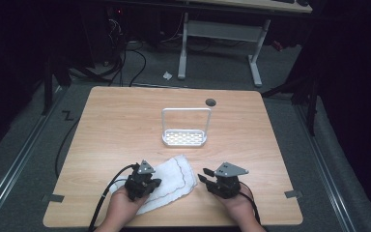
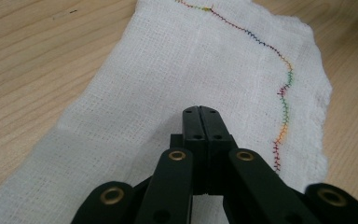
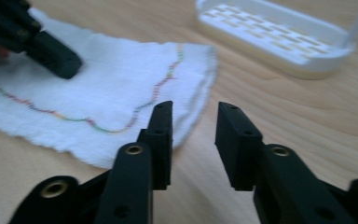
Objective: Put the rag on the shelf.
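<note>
A white cloth (image 1: 176,180) with a wavy multicoloured stitched line lies flat on the wooden table (image 1: 121,121) near its front edge. My left gripper (image 1: 154,183) is shut, and its closed tips rest on top of the cloth (image 2: 168,70) without any fold between them. In the left gripper view the two jaws of the left gripper (image 2: 200,112) meet tightly. My right gripper (image 1: 204,174) is open just right of the cloth's edge (image 3: 112,79). Between the jaws of the right gripper (image 3: 196,116) there is only bare wood. The left gripper's tip (image 3: 58,60) also appears on the cloth.
A white slotted plastic tray (image 1: 184,138) with a tall wire-like handle frame stands mid-table behind the cloth, and its tray (image 3: 270,37) lies ahead and to the right of my right gripper. A dark round hole (image 1: 210,102) sits near the table's far edge. Cables trail off the front left.
</note>
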`<state>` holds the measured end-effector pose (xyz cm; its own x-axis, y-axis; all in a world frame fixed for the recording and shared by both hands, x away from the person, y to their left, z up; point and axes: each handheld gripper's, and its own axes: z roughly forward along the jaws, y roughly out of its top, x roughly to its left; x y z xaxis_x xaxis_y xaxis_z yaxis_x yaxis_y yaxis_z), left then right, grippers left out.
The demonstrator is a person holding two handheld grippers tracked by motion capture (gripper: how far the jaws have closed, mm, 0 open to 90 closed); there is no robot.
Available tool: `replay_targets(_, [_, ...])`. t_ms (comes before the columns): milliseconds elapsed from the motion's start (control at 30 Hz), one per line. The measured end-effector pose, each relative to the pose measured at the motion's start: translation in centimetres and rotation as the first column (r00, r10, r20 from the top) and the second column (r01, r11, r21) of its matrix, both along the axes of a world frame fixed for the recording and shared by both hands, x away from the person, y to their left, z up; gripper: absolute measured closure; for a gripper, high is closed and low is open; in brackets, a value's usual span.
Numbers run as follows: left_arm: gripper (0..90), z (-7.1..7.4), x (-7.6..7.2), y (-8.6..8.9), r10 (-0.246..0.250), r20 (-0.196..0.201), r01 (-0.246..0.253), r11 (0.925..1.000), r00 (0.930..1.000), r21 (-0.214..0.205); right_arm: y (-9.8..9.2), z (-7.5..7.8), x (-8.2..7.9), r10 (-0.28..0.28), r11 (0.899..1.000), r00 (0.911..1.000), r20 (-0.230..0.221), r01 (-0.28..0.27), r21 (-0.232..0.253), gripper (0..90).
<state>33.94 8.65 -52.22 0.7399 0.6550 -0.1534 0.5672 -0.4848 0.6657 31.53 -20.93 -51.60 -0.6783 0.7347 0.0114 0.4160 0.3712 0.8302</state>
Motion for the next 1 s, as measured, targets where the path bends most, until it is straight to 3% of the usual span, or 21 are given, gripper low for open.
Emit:
replay_targets(33, [90.0, 0.0, 0.0, 0.0, 0.000, 0.000, 0.000, 1.0000, 1.0000, 0.000, 0.0, 0.0, 0.0, 0.000, 1.000, 1.0000, 0.000, 0.000, 0.000, 70.5])
replay_targets(67, [89.9, 0.1, -0.1, 0.0, -0.001, 0.002, 0.001, 0.9999, 1.0000, -0.015, 1.4, -0.2, -0.3, 0.042, 0.999, 0.9990, -0.018, -0.042, -0.027, 85.2])
replay_targets(100, [89.9, 0.7, -0.4, 0.5, 0.008, 0.032, -0.007, 0.9995, 0.9994, -0.032, 2.1, -0.2, -0.5, 0.067, 0.997, 0.9973, -0.029, -0.068, -0.035, 90.0])
replay_targets(200, [87.3, 1.4, -0.4, 1.6, 0.030, 0.066, -0.027, 0.9987, 0.9973, -0.044, 3.4, -0.3, -0.7, 0.105, 0.993, 0.9930, -0.054, -0.108, -0.051, 90.0])
replay_targets(300, [82.1, 1.7, 0.0, 4.1, 0.098, 0.105, -0.095, 0.9950, 0.9896, -0.028, 5.2, -0.9, -0.9, 0.160, 0.979, 0.9839, -0.079, -0.169, -0.115, 90.0])
replay_targets(400, [79.4, 1.2, 0.8, 6.5, 0.164, 0.088, -0.162, 0.9863, 0.9825, -0.030, 5.7, -1.4, -1.0, 0.162, 0.972, 0.9829, -0.087, -0.174, -0.159, 90.0])
replay_targets(500, [76.8, 1.0, 1.5, 7.9, 0.199, 0.071, -0.197, 0.9797, 0.9774, -0.039, 5.7, -1.4, -0.7, 0.132, 0.976, 0.9872, -0.089, -0.145, -0.163, 90.0])
replay_targets(567, [76.7, 0.9, 1.6, 8.0, 0.202, 0.069, -0.200, 0.9790, 0.9769, -0.040, 5.6, -1.4, -0.7, 0.129, 0.977, 0.9871, -0.095, -0.143, -0.160, 90.0])
replay_targets(800, [76.3, 0.2, 1.8, 7.2, 0.161, 0.034, -0.160, 0.9870, 0.9864, -0.009, 3.4, -1.3, -0.1, 0.055, 0.980, 0.9948, -0.086, -0.070, -0.185, 90.0])
replay_targets(933, [77.5, -0.1, 1.4, 6.2, 0.107, 0.007, -0.106, 0.9942, 0.9943, -0.012, 2.2, -1.3, 0.4, 0.014, 0.983, 0.9959, -0.090, -0.030, -0.181, 90.0])
replay_targets(1000, [78.8, -0.1, 1.1, 5.6, 0.081, -0.002, -0.081, 0.9966, 0.9967, -0.016, 0.8, -1.2, 1.0, -0.034, 0.984, 0.9949, -0.095, 0.016, -0.180, 90.0])
